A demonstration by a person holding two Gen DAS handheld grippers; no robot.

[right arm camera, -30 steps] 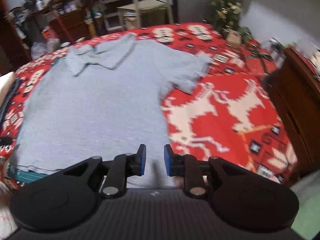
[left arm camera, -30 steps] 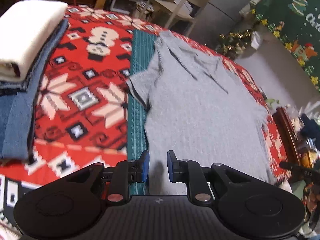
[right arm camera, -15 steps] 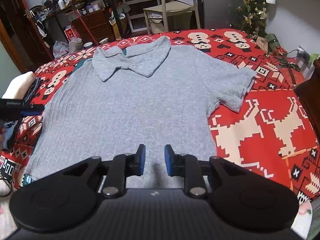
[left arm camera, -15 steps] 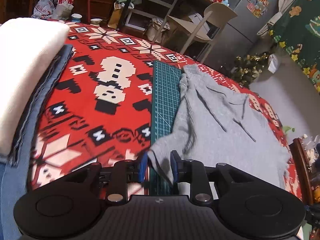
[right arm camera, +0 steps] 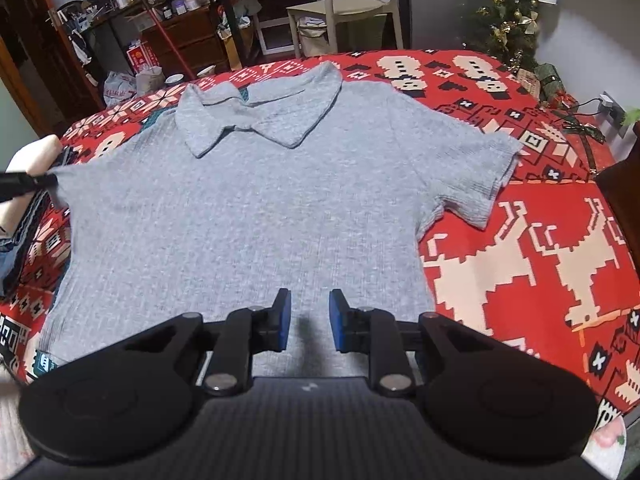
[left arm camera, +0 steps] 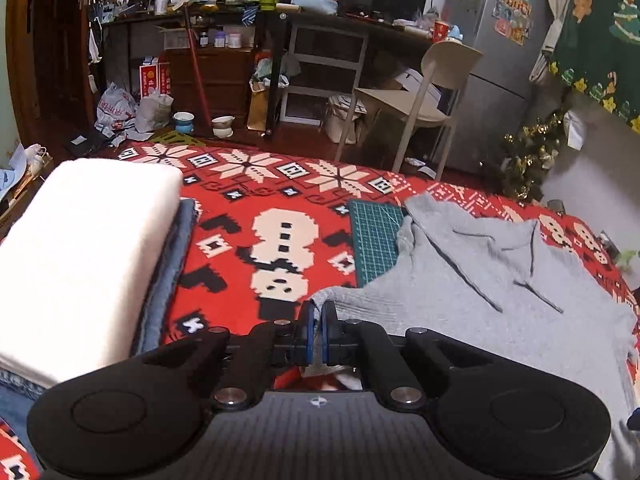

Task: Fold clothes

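A grey ribbed polo shirt [right arm camera: 248, 200] lies face up on the red patterned blanket [right arm camera: 520, 264], collar toward the far side. My left gripper [left arm camera: 318, 312] is shut on the edge of the shirt's left sleeve [left arm camera: 340, 300], and the cloth shows pinched between the blue pads. In the right wrist view the left gripper [right arm camera: 44, 179] appears at the far left with the sleeve pulled out toward it. My right gripper [right arm camera: 306, 304] hovers open over the shirt's lower middle with nothing between its fingers.
A folded stack with a white garment [left arm camera: 80, 248] on top of blue denim [left arm camera: 168, 280] sits left of the shirt. A green cutting mat [left arm camera: 374, 236] lies under the shirt's shoulder. A chair [left arm camera: 424, 96], desk clutter and a small Christmas tree [right arm camera: 508, 12] stand beyond the bed.
My left gripper moved from the shirt's hem area to the left sleeve and shut on its edge, lifting it slightly. The right gripper drifted a little over the lower shirt and stayed open.
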